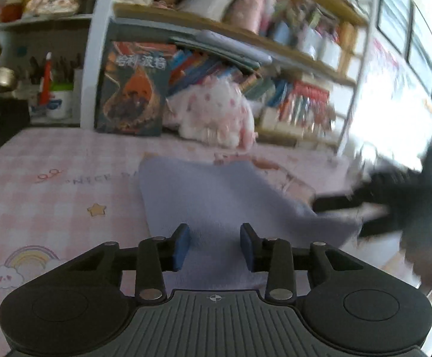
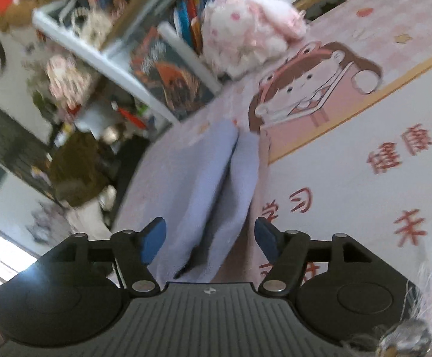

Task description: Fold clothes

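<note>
A pale lavender cloth (image 1: 216,205) lies on the pink checked table mat (image 1: 52,196), partly doubled over. My left gripper (image 1: 215,247) hovers open just above its near edge, blue pads apart with nothing between them. The other gripper (image 1: 373,208) shows blurred at the cloth's right corner in the left wrist view. In the right wrist view the cloth (image 2: 204,184) is folded with two layers meeting in a crease, running between the open fingers of my right gripper (image 2: 210,241). Neither pad presses the fabric.
A pink and white plush toy (image 1: 216,113) and a dark book (image 1: 132,89) stand at the table's back edge against crowded bookshelves (image 1: 290,68). A cup of pens (image 1: 58,95) sits at the back left. The cartoon-printed mat (image 2: 349,125) spreads to the right.
</note>
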`<move>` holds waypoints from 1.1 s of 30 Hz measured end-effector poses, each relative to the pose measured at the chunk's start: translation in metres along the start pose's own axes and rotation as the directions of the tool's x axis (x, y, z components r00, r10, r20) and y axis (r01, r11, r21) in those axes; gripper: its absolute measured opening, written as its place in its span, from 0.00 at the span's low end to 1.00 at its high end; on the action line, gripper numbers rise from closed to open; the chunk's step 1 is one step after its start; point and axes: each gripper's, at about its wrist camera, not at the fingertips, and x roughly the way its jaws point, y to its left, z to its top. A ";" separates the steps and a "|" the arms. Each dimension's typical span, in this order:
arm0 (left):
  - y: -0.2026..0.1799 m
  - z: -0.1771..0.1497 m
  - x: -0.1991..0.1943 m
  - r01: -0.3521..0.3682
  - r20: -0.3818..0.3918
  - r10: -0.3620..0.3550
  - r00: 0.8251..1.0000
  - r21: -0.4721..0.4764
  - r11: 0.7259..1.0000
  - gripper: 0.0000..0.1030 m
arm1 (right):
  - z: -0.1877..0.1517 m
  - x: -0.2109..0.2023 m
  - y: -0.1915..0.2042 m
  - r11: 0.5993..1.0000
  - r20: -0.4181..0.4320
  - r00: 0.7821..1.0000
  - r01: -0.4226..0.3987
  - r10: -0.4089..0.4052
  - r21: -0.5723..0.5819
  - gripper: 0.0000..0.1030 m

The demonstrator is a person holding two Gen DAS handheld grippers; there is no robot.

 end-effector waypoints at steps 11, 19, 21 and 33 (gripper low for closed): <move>0.001 -0.018 0.001 -0.005 -0.036 0.003 0.999 -0.037 0.999 0.33 | -0.012 0.021 0.018 0.938 0.068 0.979 0.202 -0.190 -0.281 0.07; 0.003 -0.008 -0.009 0.018 -0.011 -0.018 1.000 -0.028 0.999 0.35 | -0.015 -0.010 0.021 0.945 0.181 0.967 0.221 -0.180 -0.243 0.31; 0.005 -0.003 -0.010 0.030 0.004 -0.030 1.000 -0.036 0.999 0.35 | -0.012 -0.014 0.031 0.946 0.192 0.973 0.175 -0.125 -0.272 0.41; -0.003 -0.001 0.021 0.022 -0.009 -0.022 1.000 0.028 0.999 0.34 | -0.011 0.038 0.058 0.952 0.017 0.993 0.118 -0.118 -0.282 0.12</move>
